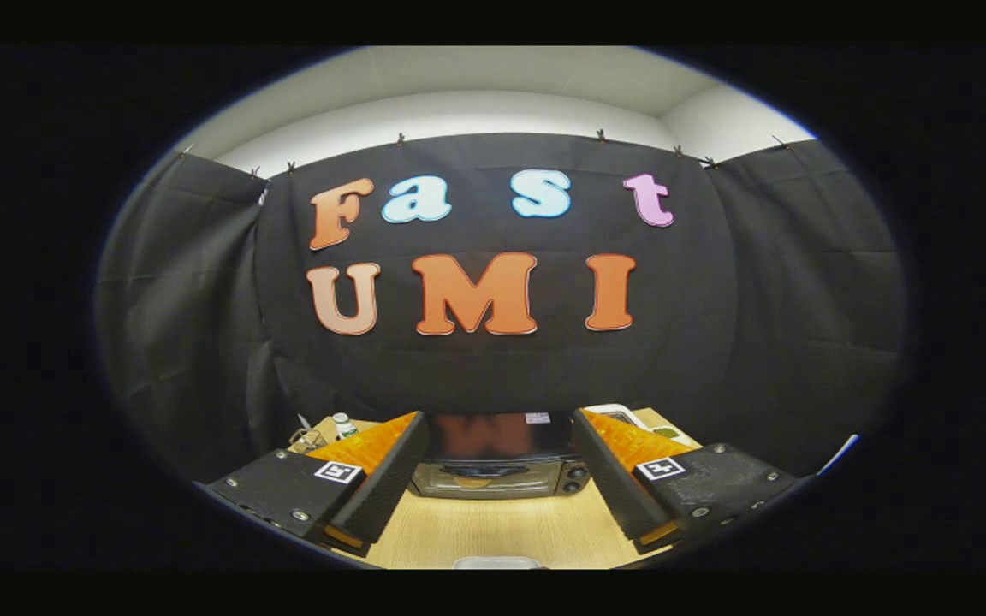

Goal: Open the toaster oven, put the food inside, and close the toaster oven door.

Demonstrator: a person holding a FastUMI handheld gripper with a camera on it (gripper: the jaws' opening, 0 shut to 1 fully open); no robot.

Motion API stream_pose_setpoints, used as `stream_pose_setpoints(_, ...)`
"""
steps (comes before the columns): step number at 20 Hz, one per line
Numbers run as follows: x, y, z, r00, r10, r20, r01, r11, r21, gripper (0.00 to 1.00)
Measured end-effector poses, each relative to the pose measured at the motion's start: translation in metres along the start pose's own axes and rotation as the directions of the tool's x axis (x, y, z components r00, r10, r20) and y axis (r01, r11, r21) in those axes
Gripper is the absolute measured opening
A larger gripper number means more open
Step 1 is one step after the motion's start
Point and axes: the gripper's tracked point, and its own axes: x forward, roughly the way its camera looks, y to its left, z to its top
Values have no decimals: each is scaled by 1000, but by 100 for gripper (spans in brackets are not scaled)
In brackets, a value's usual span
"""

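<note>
A black toaster oven (497,458) stands on the wooden table (501,530) against the booth's cloth wall, well beyond my fingers. Its glass door (486,479) is closed, with a dark handle across the top and two knobs (577,477) at its right side. Something pale and round shows dimly behind the glass; I cannot tell what it is. My gripper (497,505) is held high and far back from the oven, open wide with nothing between the fingers. A pale rim of a container (495,562) peeks in below the fingers, nearest me.
A small bottle with a white cap (344,425) and a wire object (308,440) stand at the table's back left. A white item (621,415) and something green (668,433) lie at the back right. Bare wood stretches between the oven and my fingers.
</note>
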Motion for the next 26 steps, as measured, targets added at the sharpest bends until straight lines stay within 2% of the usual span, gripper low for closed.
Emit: stream_pose_setpoints(26, 9, 17, 2, 1000, 30, 6, -30, 1000, 2, 100)
